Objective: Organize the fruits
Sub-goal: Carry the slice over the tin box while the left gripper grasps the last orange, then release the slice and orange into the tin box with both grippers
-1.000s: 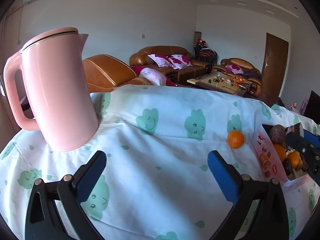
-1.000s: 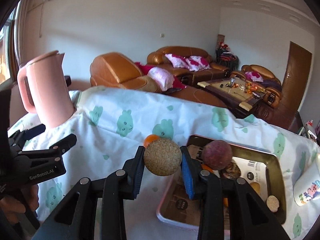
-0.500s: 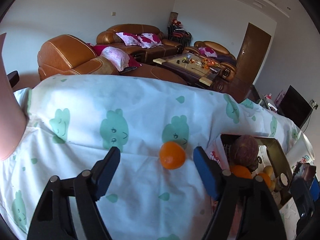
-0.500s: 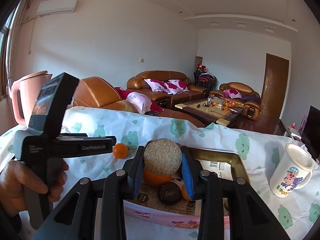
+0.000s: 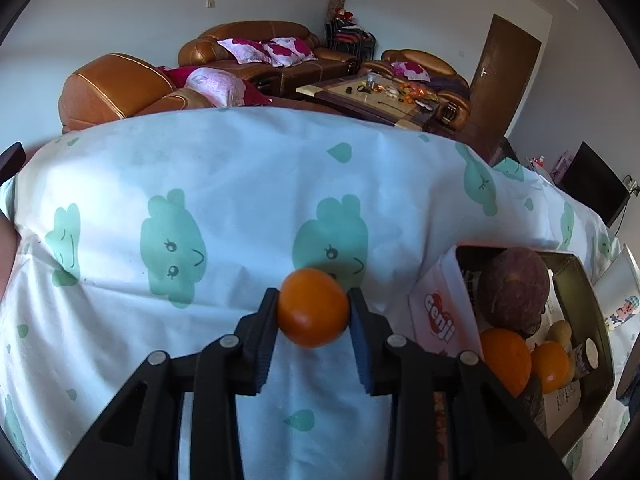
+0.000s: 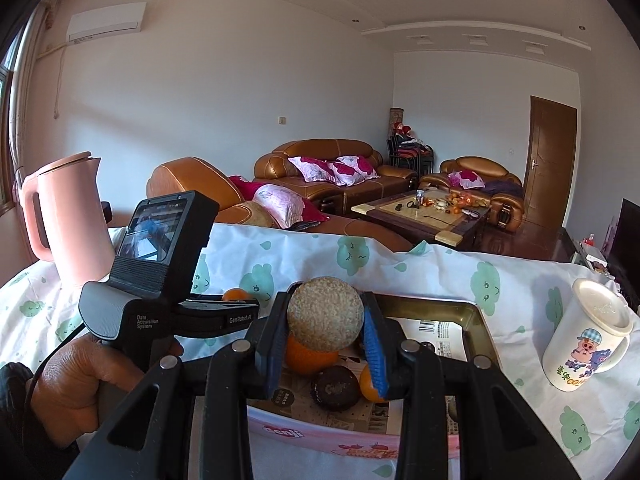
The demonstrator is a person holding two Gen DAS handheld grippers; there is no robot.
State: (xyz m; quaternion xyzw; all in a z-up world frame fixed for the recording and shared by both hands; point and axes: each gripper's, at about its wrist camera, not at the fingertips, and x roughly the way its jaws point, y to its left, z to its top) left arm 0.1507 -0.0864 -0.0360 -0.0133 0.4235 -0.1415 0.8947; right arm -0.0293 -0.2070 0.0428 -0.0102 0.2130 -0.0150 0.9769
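Note:
On the cloud-print tablecloth an orange [image 5: 312, 308] sits between the pads of my left gripper [image 5: 313, 301], whose jaws are closing and press on both its sides. The right wrist view shows that same orange [image 6: 236, 294] in the left gripper [image 6: 242, 302], just left of the fruit box [image 6: 476, 312]. My right gripper [image 6: 325, 317] is shut on a rough tan round fruit [image 6: 325, 312] held above the box. Inside the box [image 5: 440, 312] lie a purple-brown fruit [image 5: 514, 288], oranges [image 5: 504, 360] and a dark round fruit [image 6: 334, 388].
A pink kettle [image 6: 68, 220] stands at the table's far left. A white cartoon mug [image 6: 588, 336] stands right of the box. A person's hand [image 6: 72, 384] holds the left gripper's handle. Sofas and a coffee table lie beyond the table's far edge.
My left gripper swung right and down from the kettle to the orange and closed on it. The right gripper tilted up over the box, still gripping the tan fruit.

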